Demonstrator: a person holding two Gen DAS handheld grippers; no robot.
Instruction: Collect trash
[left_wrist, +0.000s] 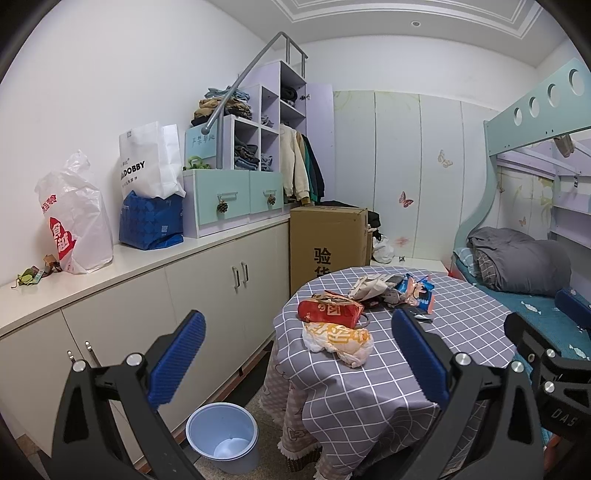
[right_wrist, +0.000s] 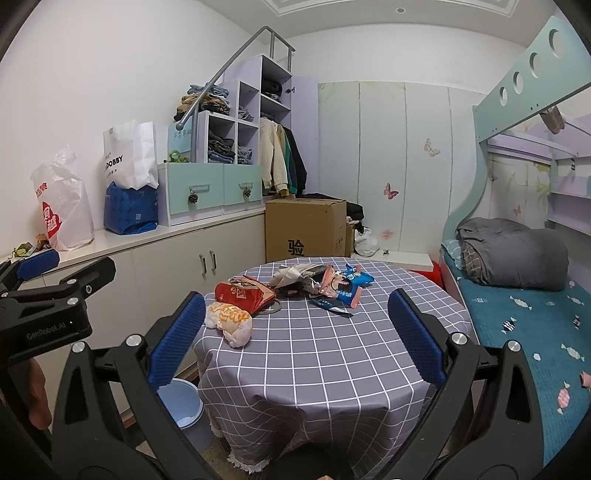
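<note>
Both grippers sit closest to the lenses, held short of the table. On the left wrist view the left gripper (left_wrist: 297, 358) has its jaws spread wide with nothing between them; on the right wrist view the right gripper (right_wrist: 295, 336) is spread just as wide and likewise holds nothing.

Farthest left, a white bag (left_wrist: 75, 221) and a blue bag (left_wrist: 151, 221) stand on the cabinet (left_wrist: 147, 266) along the wall. Below, on the floor just beside the table's left edge, is a pale blue bin (left_wrist: 222, 437), upright, with something pale at its bottom.

The round table (right_wrist: 332, 354) wears a grey checked cloth. The trash lies on it in a loose cluster toward the far left side: a crumpled yellow-and-white wrapper (right_wrist: 229, 320) nearest the edge, a red packet (right_wrist: 245, 293) touching it behind, then crumpled paper (right_wrist: 291, 275) and blue and pink wrappers (right_wrist: 341, 286) further right.

Behind stands a box (right_wrist: 306, 229); a bed (right_wrist: 517, 317) lies right.
</note>
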